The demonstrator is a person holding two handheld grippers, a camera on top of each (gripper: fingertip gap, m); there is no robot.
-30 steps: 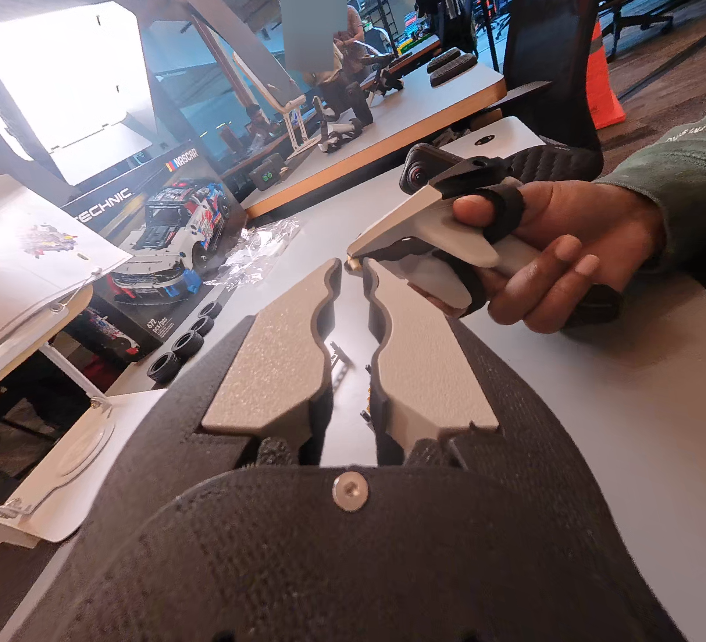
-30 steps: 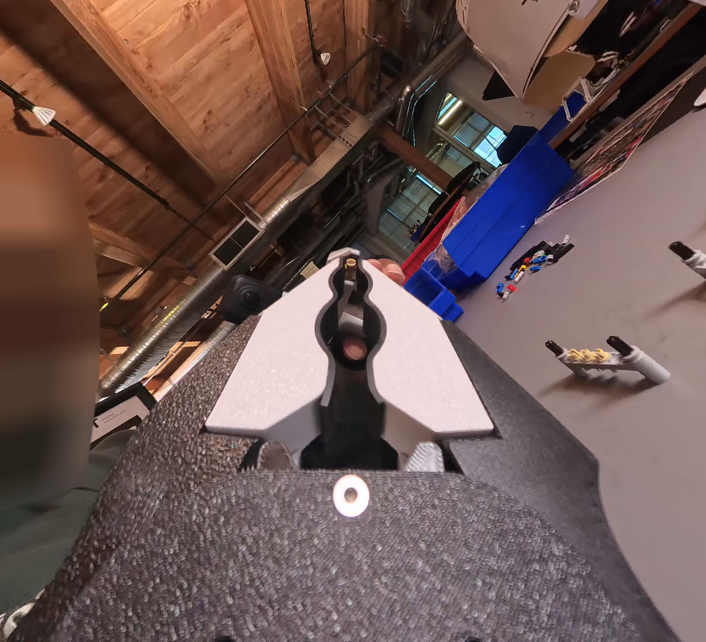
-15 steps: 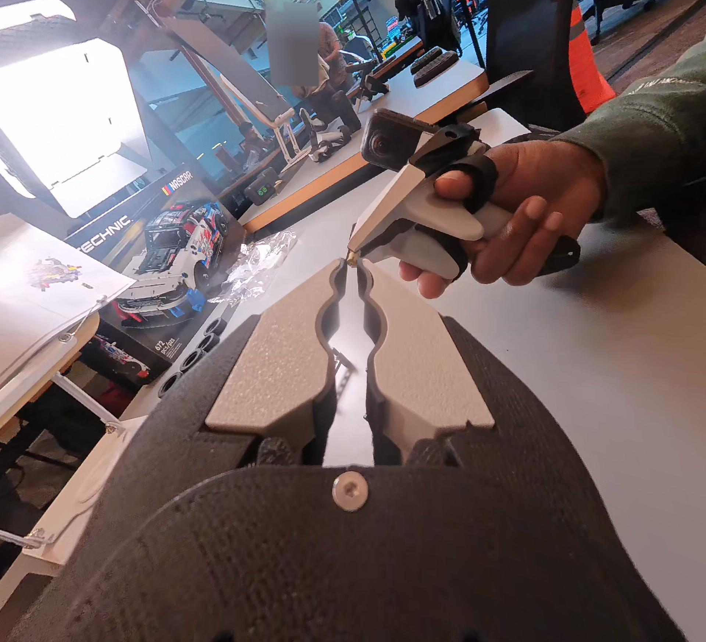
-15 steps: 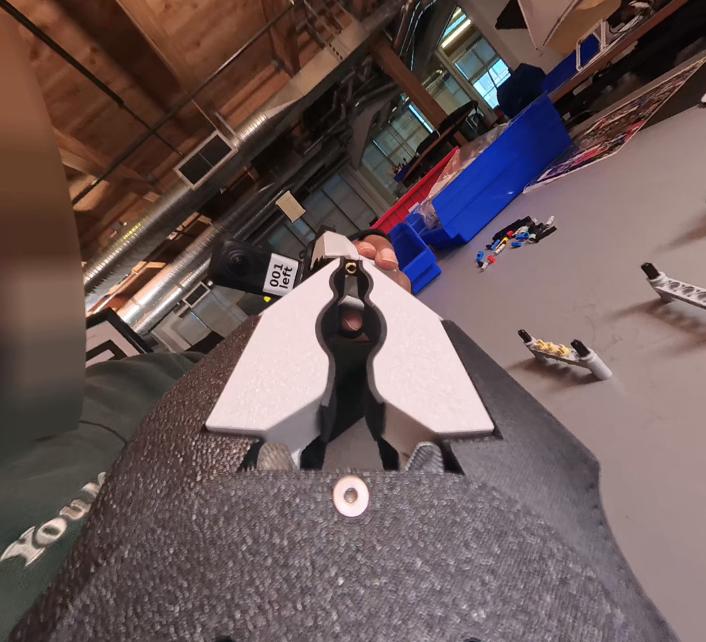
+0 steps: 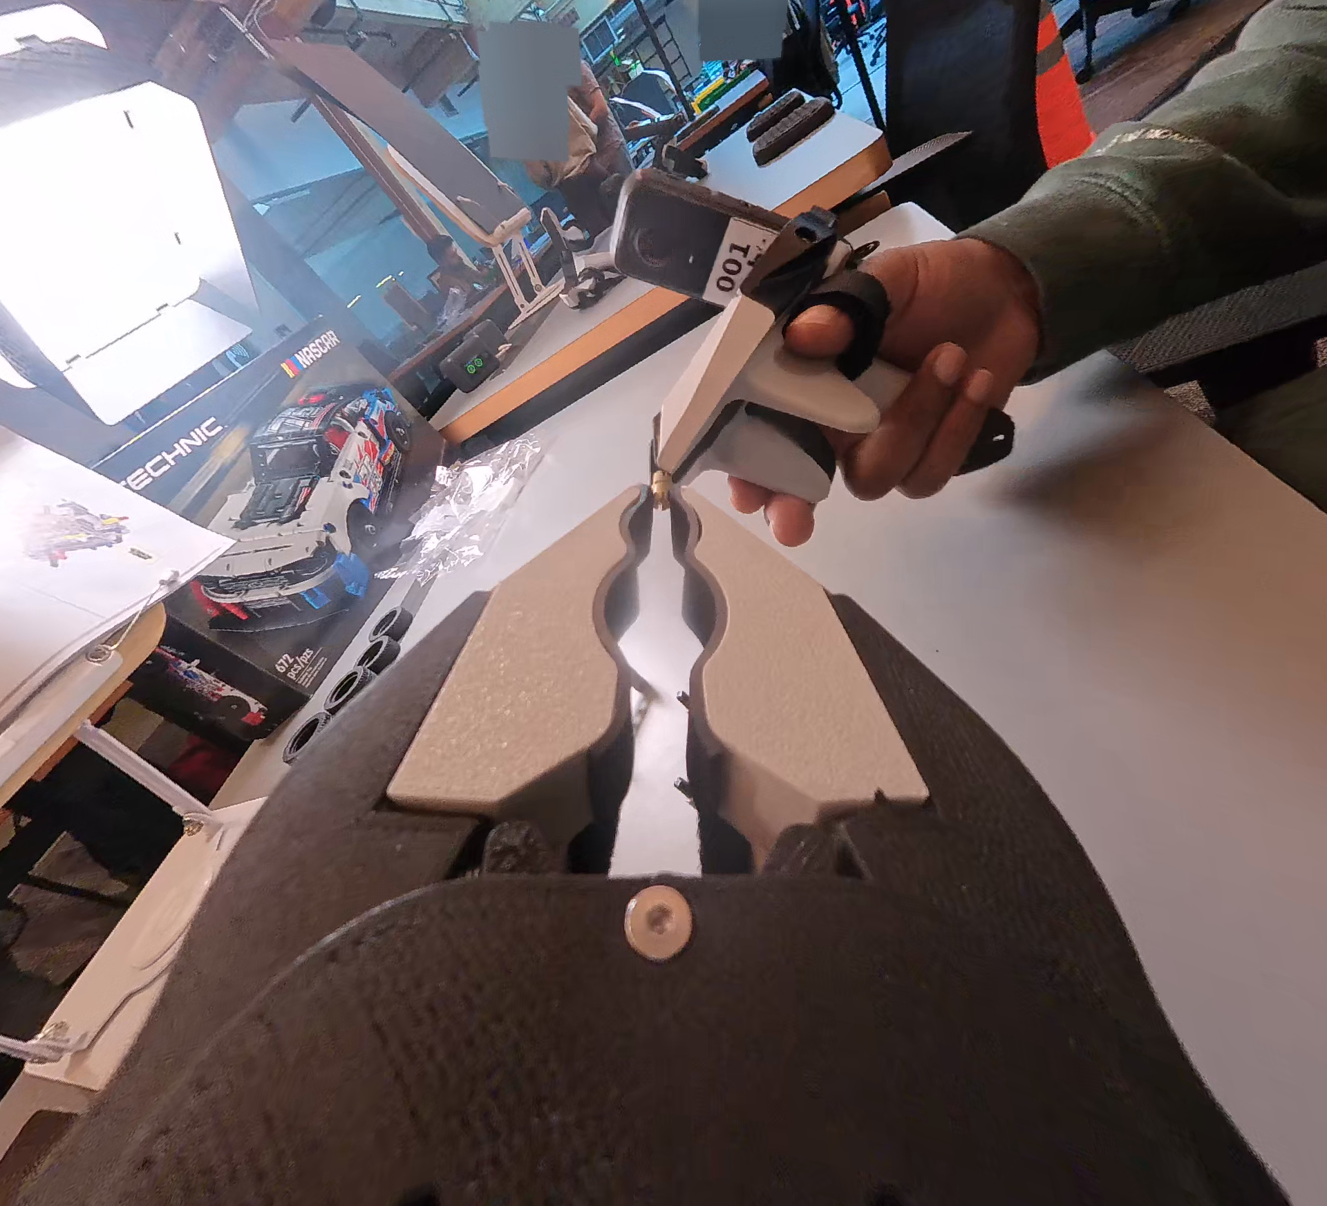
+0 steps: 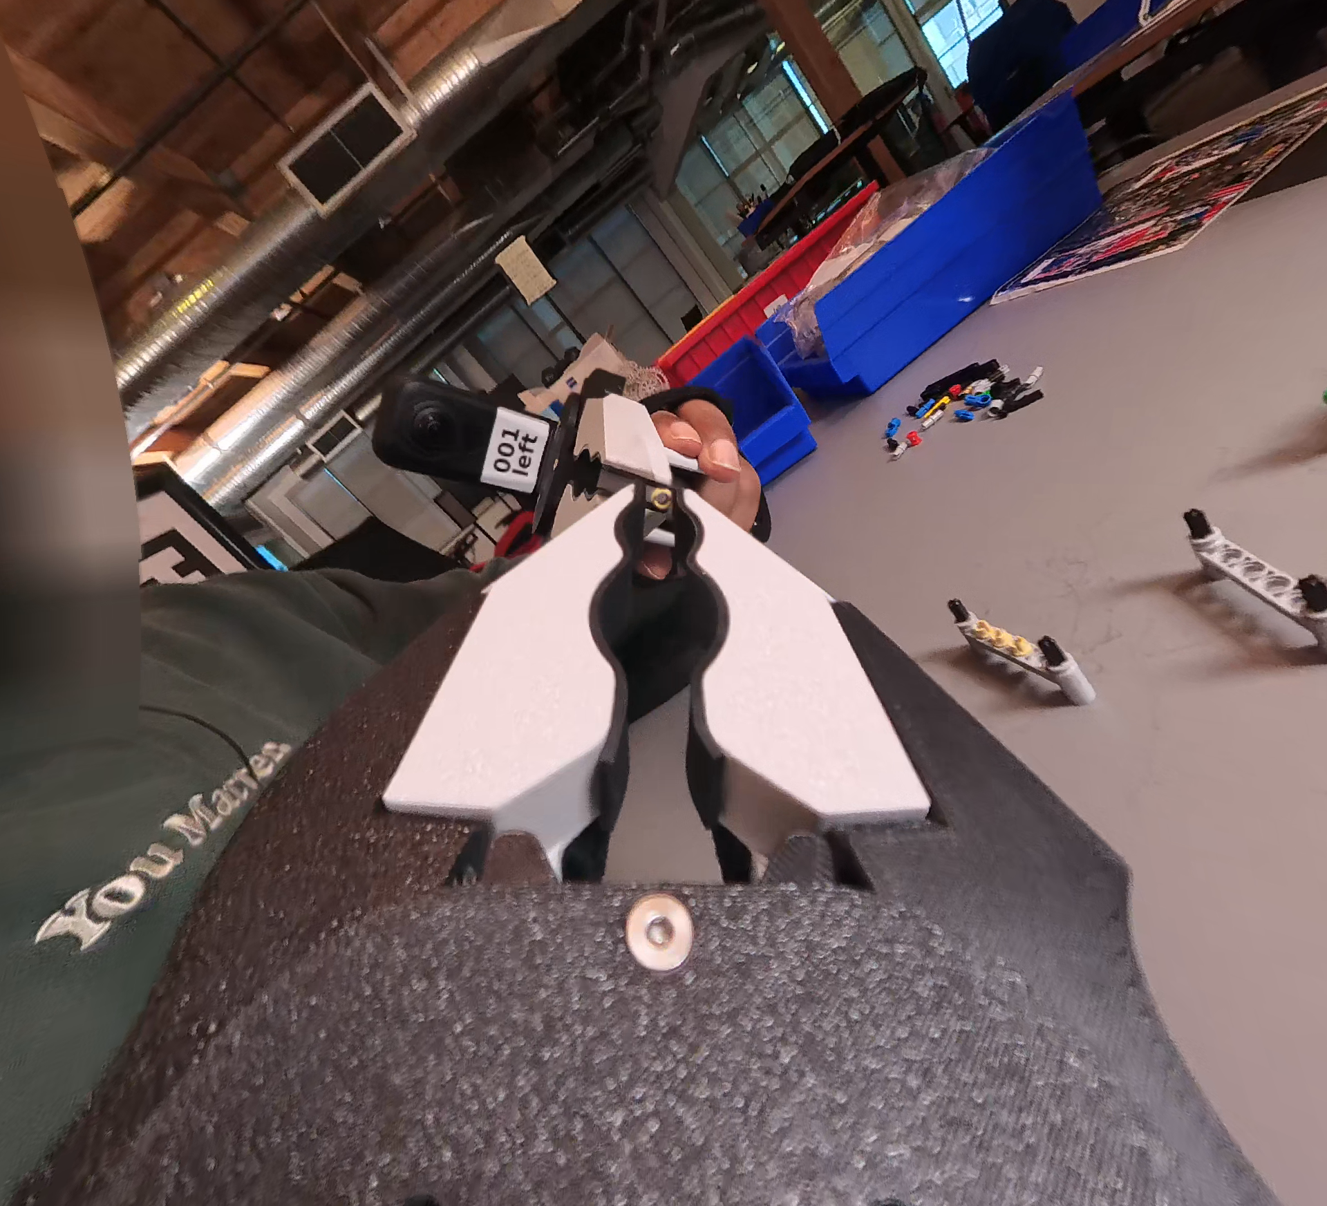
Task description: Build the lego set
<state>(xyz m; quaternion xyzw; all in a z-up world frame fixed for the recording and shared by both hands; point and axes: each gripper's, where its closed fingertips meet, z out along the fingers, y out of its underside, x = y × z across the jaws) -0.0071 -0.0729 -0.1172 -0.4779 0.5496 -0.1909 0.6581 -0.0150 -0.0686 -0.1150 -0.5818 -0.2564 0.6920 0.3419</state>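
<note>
A small tan pin (image 5: pixel 659 495) sits at the point where both grippers' tips meet, above the grey table (image 5: pixel 1077 705). My right gripper (image 6: pixel 658 498) is shut on the tan pin (image 6: pixel 661 498); in the left wrist view it (image 5: pixel 664 471) points down from a hand. My left gripper (image 5: pixel 658 502) is narrowly open, with its fingertips on either side of the pin. In the right wrist view the left gripper (image 6: pixel 625 446) shows just beyond the pin. Two light grey beams with black pins lie on the table, one (image 6: pixel 1020 654) with tan pins and one (image 6: pixel 1256 575) farther right.
A pile of small coloured parts (image 6: pixel 962 403) lies before blue bins (image 6: pixel 933 281) and a red bin (image 6: pixel 747 303). The set's box (image 5: pixel 309 511), black tyres (image 5: pixel 359 669), a clear bag (image 5: pixel 467 504) and a booklet on a stand (image 5: pixel 72 540) are at the left. My two grippers' fingertips are within a few centimetres of each other.
The right gripper has tilted down and brought the tan pin between my left fingertips. The left fingers' gap has narrowed. Both views have swung lower towards the table.
</note>
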